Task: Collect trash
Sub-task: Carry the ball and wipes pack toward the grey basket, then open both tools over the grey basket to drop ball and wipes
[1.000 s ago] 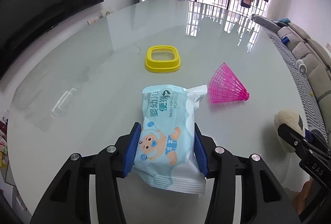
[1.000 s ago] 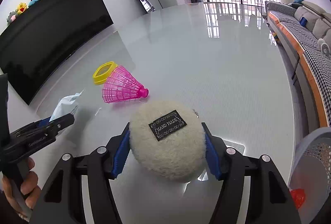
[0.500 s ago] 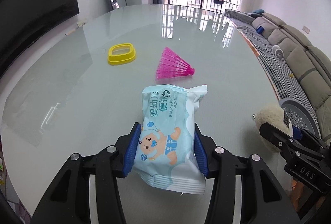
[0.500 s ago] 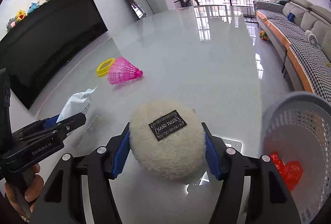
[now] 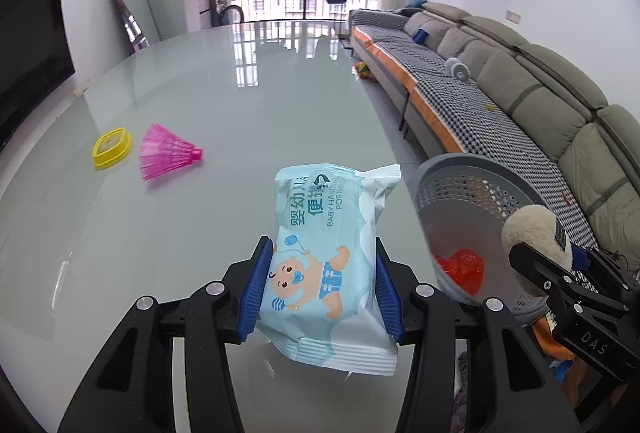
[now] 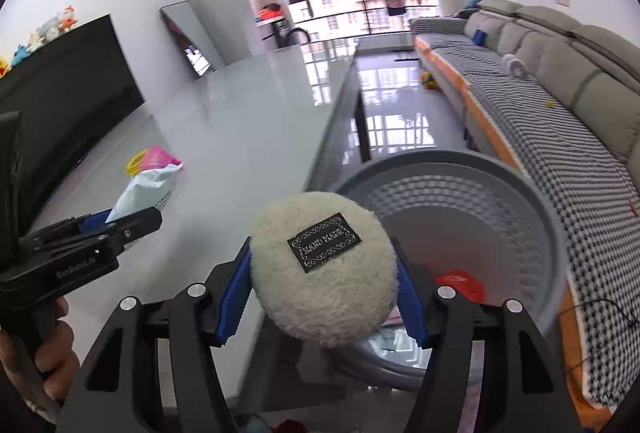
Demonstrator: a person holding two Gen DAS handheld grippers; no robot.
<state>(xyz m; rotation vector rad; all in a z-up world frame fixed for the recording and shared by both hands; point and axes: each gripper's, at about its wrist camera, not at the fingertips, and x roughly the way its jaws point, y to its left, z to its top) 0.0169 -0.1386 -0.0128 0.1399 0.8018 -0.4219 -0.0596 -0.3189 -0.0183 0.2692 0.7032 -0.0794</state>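
A: Left tongs (image 5: 320,289): blue pads clamped on both sides of a pale blue plastic pack of baby wipes (image 5: 328,253), printed with a cartoon baby. Pack is lifted clear of the glossy grey glass bench (image 5: 200,101), near the bench's edge.

B: Right tongs (image 6: 322,297): pads pressed against a round cream woolly puff (image 6: 320,269) with a black "HAND MADE" label. Puff sits at the rim of the grey perforated plastic basket (image 6: 520,193), on the side nearest the bench.

A: Basket stands off the bench's edge, between bench and the grey sofa (image 5: 540,81). Inside it, a crumpled red wrapper (image 5: 460,265) on the bottom.

B: On the bench, well away from the basket: a pink plastic shuttlecock (image 5: 164,153) lying on its side, a yellow rounded-square plastic ring (image 5: 111,147) just beside it on the far side from the basket.

A: A hand (image 6: 44,353) grips the left tool's handle, seen from the right camera.
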